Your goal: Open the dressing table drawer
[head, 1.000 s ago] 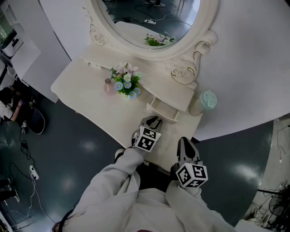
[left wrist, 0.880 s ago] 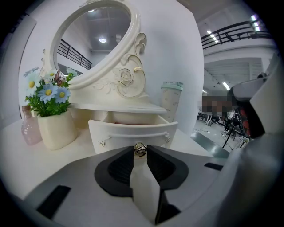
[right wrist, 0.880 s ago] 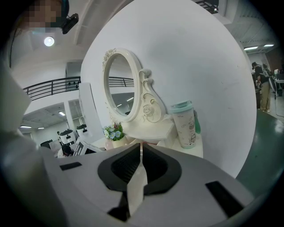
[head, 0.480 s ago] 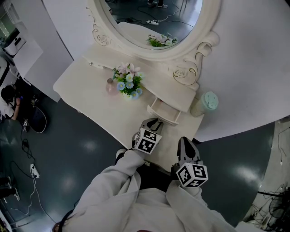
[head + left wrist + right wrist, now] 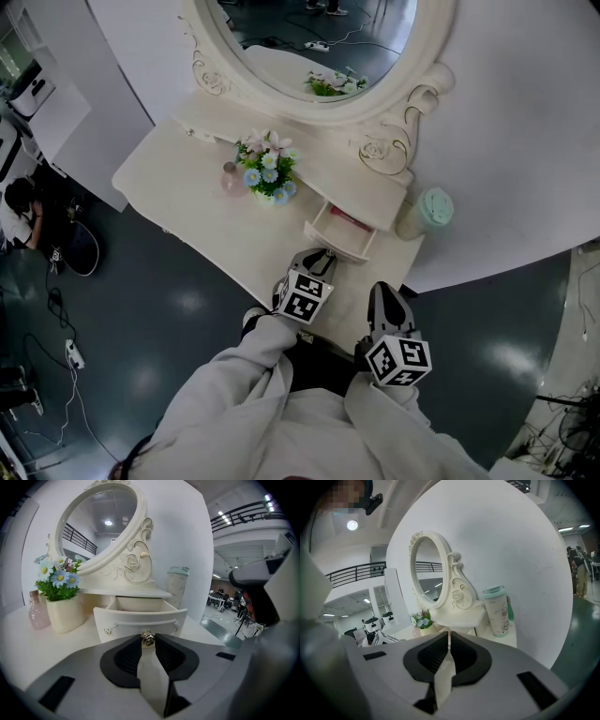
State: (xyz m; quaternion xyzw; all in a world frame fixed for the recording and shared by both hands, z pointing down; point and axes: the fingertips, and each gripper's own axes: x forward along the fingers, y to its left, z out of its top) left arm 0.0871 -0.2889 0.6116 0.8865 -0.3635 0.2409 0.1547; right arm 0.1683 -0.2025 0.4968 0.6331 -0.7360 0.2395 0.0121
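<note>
**Entry: small drawer of a dressing table, part open, held by its knob**

Position: the drawer (image 5: 339, 232) sat at the right of the dressing table (image 5: 178, 178), under the mirror (image 5: 309, 47), drawn partway toward the near edge.

Grip: the left gripper (image 5: 322, 256) was clenched on the knob (image 5: 148, 639). The right gripper (image 5: 449, 633) hung back at the near right, jaws pressed together on nothing.

Risks, as judged:
- The knob was tiny, rounded and shiny, so the pads could slip off it under a hard pull.
- A pull off the drawer's line could wedge it in its case.
- Too long a pull could bring it clear out.
- A jolt might rock the flower pot (image 5: 63, 613) or the bottle (image 5: 37, 612) just left of the drawer.

Materials: cream painted wood, glossy, with a bowed front and carved roses. The knob was metal. The bottle was of pink glass. A tall pale green cup (image 5: 427, 211) stood far right.
</note>
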